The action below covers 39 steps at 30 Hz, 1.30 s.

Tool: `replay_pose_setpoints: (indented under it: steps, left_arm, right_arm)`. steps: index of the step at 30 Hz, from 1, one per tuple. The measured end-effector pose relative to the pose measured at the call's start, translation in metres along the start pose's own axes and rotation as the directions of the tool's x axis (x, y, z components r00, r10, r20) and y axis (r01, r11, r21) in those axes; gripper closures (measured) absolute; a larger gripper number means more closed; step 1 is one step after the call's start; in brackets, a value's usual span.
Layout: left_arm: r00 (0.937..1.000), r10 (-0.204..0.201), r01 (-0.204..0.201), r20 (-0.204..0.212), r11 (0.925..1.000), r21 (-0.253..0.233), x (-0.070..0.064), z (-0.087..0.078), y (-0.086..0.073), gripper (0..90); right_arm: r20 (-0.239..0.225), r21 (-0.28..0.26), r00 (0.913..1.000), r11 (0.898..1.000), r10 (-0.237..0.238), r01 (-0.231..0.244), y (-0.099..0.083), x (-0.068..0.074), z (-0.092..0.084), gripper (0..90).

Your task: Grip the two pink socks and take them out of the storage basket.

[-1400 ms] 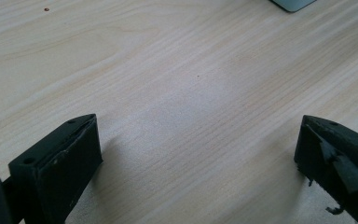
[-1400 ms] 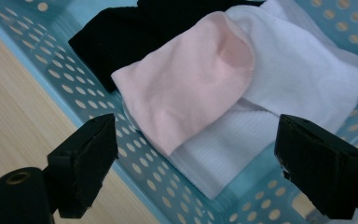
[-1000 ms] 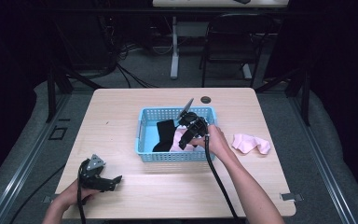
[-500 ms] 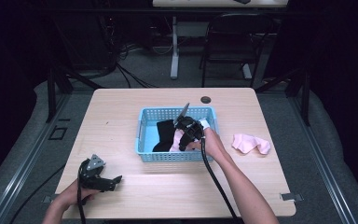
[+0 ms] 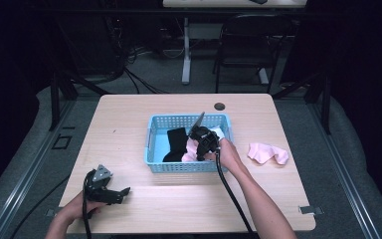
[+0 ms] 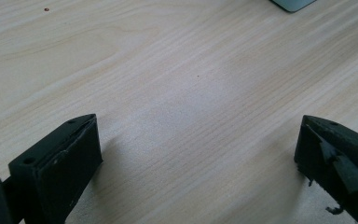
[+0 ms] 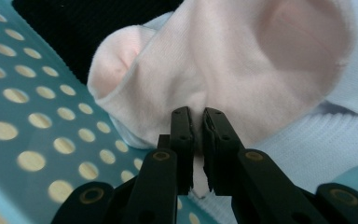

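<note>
Pink sock is pinched by the right gripper, whose jaws just closed. Thin bite though, so lifting from the basket could slip it free. Left gripper sits spread, near-left.

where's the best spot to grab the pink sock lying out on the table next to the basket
Probably one of the raised folds of the pink sock, coming straight down from above. It lies crumpled and low on the bare table, right of the basket, so no edge gives a side grip, and a pinch on a ridge should gather cloth.
</note>
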<state>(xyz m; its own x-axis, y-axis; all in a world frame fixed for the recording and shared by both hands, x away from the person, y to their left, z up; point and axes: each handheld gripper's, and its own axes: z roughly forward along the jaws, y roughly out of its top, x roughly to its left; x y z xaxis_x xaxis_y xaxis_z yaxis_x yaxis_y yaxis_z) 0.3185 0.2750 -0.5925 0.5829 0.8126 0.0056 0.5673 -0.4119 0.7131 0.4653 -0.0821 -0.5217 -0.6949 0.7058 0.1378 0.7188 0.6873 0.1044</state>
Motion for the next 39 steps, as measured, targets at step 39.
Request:
replay_pose_setpoints:
  steps: [39]
  left_arm:
    - [1.0000, -0.003, 0.003, 0.000, 1.0000, -0.001, 0.000, 0.000, 0.000, 0.3]
  right_arm:
    - [0.009, -0.199, 0.9997, 0.980, 0.022, -0.020, -0.015, -0.002, -0.093, 85.8]
